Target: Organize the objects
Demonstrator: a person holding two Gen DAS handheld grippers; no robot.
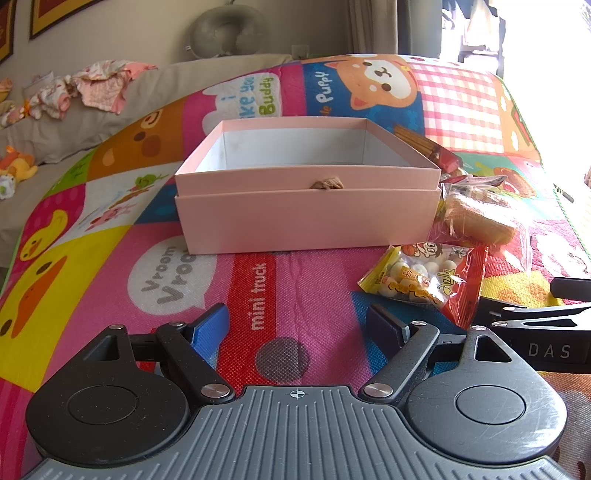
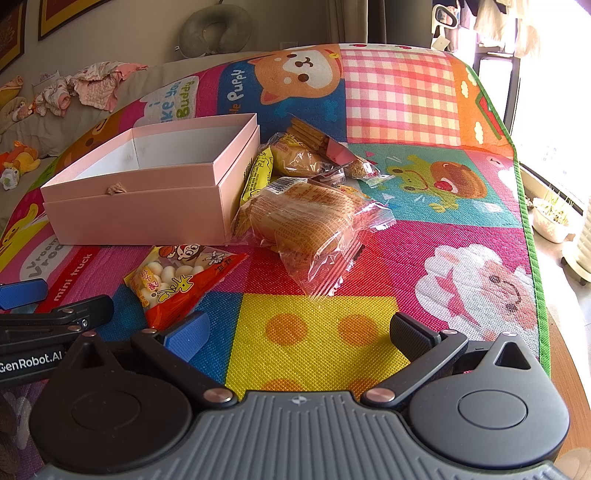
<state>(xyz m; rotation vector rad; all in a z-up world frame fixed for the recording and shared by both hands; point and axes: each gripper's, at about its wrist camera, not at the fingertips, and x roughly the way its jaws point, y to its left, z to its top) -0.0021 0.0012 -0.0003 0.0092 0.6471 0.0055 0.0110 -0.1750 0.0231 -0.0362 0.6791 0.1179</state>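
Note:
An open pink box (image 1: 306, 218) (image 2: 140, 214) sits on the colourful play mat, empty as far as I see. Right of it lie snack packs: a yellow-red bag of white candies (image 1: 424, 280) (image 2: 177, 277), a wrapped bread (image 2: 306, 218) (image 1: 476, 218), a second wrapped bun (image 2: 299, 158), a yellow bar (image 2: 256, 173) and a pack of biscuit sticks (image 2: 310, 134) (image 1: 417, 142). My left gripper (image 1: 297, 325) hovers open in front of the box with nothing between its fingers. My right gripper (image 2: 299, 332) is open, low over the mat, just right of the candy bag.
The mat (image 2: 424, 258) ends at a green border on the right, over a wooden edge (image 2: 569, 391). A grey sofa with crumpled clothes (image 1: 92, 88) and a neck pillow (image 1: 229, 31) lies behind. A white plant pot (image 2: 552, 219) stands by the window.

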